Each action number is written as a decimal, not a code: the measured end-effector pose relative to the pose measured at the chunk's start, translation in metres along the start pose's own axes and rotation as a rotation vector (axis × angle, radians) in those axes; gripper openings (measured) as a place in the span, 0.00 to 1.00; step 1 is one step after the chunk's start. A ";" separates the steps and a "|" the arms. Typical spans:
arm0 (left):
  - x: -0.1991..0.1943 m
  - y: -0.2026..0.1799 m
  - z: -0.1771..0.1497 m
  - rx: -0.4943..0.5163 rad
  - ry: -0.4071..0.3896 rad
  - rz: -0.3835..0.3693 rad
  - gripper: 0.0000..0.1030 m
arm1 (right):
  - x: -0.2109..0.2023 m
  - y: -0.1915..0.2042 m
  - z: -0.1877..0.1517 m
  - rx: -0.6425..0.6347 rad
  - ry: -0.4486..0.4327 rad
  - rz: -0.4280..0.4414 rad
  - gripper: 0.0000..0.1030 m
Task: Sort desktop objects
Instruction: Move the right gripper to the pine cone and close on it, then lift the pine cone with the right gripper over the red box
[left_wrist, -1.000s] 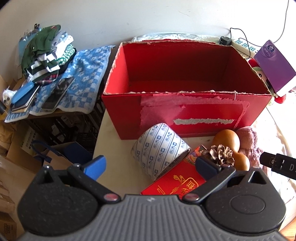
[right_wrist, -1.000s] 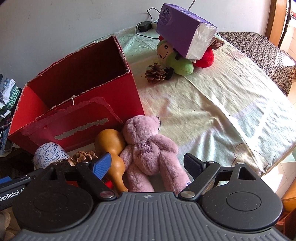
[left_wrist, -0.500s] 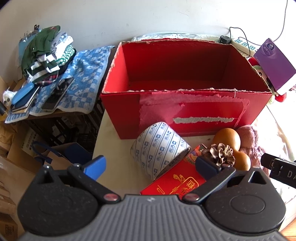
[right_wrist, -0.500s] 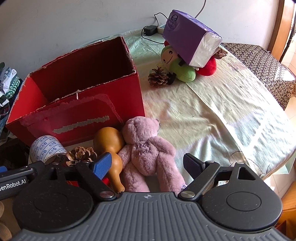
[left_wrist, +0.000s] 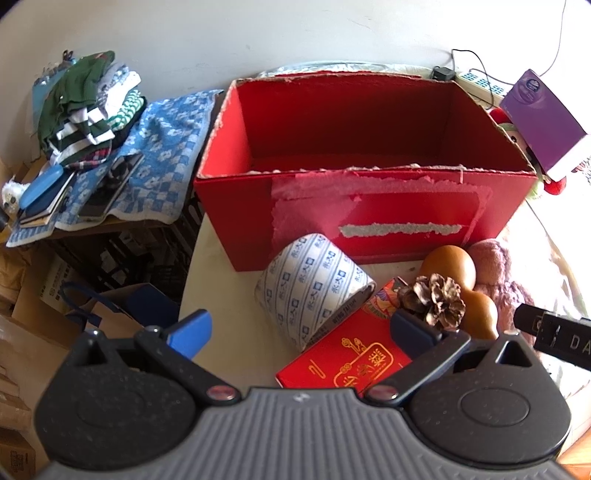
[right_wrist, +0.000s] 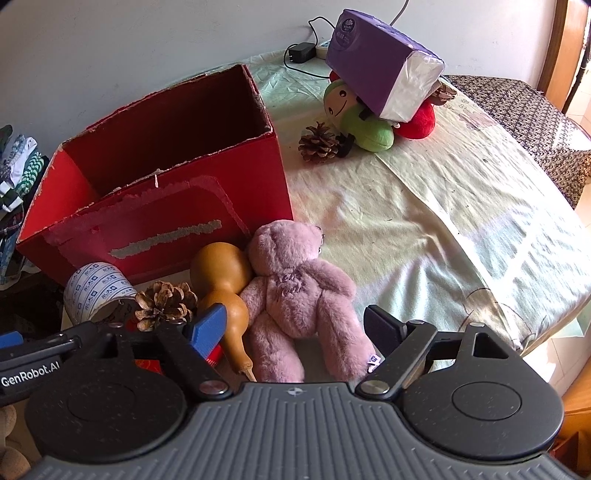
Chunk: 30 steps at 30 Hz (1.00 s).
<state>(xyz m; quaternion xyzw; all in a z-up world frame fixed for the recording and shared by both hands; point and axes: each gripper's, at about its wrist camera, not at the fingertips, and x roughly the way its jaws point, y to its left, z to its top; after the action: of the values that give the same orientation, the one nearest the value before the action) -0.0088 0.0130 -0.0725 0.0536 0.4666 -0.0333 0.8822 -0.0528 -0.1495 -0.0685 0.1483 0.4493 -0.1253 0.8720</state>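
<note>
The right gripper (right_wrist: 295, 330), jaws spread and empty, hovers nearest the pink teddy bear (right_wrist: 295, 288), lying lengthwise straight ahead beside the red box (right_wrist: 166, 192).

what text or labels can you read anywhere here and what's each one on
"GenRobot.AI": on the left gripper's arm, seen from the right wrist.
"DA": cut-off lettering on the right gripper, seen from the left wrist.
Tape roll, red packet, pink teddy bear, purple tissue pack: print unreadable.
</note>
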 end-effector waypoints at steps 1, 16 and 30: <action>-0.001 0.001 -0.002 0.010 -0.008 -0.015 0.99 | 0.000 -0.001 0.000 0.002 -0.002 0.008 0.81; -0.016 -0.008 -0.033 0.217 -0.144 -0.181 0.99 | 0.003 -0.010 0.009 0.053 -0.006 0.223 0.64; 0.003 -0.048 -0.022 0.173 -0.158 -0.338 0.99 | 0.029 0.013 0.041 -0.212 0.110 0.595 0.54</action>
<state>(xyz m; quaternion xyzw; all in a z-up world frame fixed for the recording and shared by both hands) -0.0303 -0.0324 -0.0907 0.0471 0.3937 -0.2249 0.8900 -0.0012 -0.1548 -0.0683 0.1881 0.4433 0.1908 0.8554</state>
